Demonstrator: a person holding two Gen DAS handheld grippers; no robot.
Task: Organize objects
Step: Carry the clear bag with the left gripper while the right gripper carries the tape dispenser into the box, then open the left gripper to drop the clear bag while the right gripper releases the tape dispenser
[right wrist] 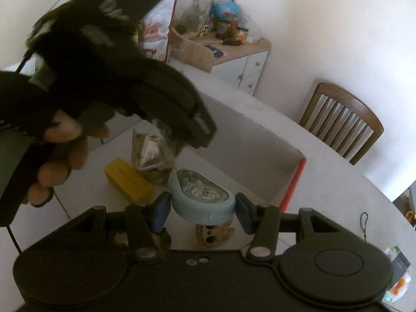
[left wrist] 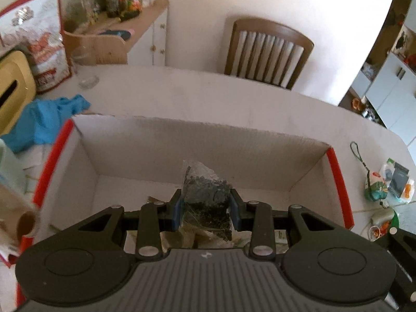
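Left wrist | left tool [left wrist: 206,209] grasping clear bag [left wrist: 205,192] of dark bits | right tool [right wrist: 202,208] grasping pale-blue lidded cup [right wrist: 202,202]

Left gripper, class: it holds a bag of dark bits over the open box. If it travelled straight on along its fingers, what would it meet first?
Most likely the box's white floor near the far wall, since the left gripper, shut on the clear bag, points steeply down into it. Depth is hard to judge.

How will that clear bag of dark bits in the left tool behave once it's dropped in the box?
The clear bag looks crinkled and soft, so it will probably slump, not stand. Its loose dark contents likely shift. It seems light.
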